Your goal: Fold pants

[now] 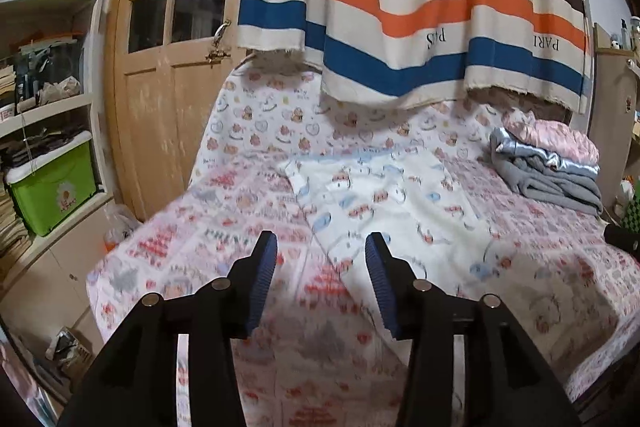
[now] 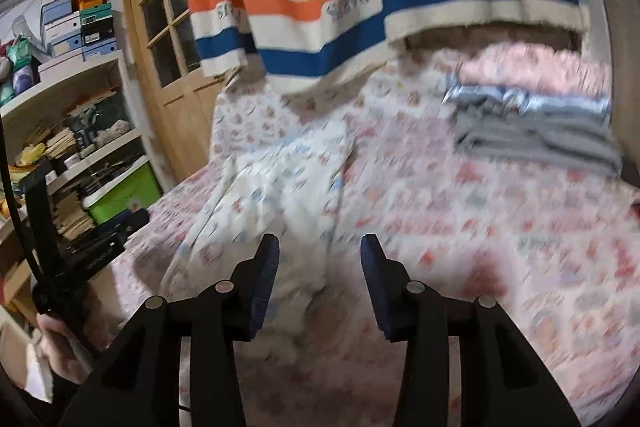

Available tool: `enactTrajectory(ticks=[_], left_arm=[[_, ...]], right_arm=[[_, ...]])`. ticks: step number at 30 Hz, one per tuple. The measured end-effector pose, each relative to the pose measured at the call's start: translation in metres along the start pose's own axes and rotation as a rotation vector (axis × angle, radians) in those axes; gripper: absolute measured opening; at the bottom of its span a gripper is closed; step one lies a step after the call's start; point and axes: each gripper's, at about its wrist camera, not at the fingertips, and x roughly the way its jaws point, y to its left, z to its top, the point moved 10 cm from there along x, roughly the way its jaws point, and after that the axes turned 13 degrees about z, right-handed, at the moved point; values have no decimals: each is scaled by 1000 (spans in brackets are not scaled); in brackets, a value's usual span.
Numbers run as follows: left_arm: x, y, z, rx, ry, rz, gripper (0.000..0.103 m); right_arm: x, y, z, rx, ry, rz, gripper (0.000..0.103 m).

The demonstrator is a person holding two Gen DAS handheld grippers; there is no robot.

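White printed pants (image 1: 384, 203) lie mid-frame on bed (image 1: 168, 255) | left claw (image 1: 320, 281), right claw (image 2: 318, 283) both released, empty | step: a fold seems just laid | next: regrasp an edge.

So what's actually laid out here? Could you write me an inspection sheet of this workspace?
Surface: bed under a pink and red patterned cover.
Job's things: white printed pants lying on the cover, partly folded; no gripper grips them.
Clutter: pile of grey and pink clothes at the far right of the bed.
Grippers: left hand-held gripper open, nothing between its jaws; right hand-held gripper open, over the pants' near end.
Cables: a dark cable by the left hand-held gripper, seen from the right wrist view.
Surroundings: striped curtain, wooden door, shelves with a green box and stacked boxes.
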Motion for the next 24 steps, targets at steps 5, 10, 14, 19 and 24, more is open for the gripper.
enactTrajectory(ticks=[5, 10, 14, 19, 24], left_arm=[[10, 0, 31, -22, -37, 4, 80], [20, -5, 65, -17, -96, 15, 101], [30, -11, 88, 18, -135, 44, 101], [51, -16, 116, 4, -135, 37, 102], [74, -30, 134, 11, -146, 25, 102]], right_arm=[[8, -13, 47, -103, -27, -79, 64], [40, -28, 79, -16, 18, 0, 70], [72, -40, 99, 35, 54, 32, 70], [115, -49, 119, 29, 97, 14, 70], [163, -53, 134, 26, 151, 8, 70]])
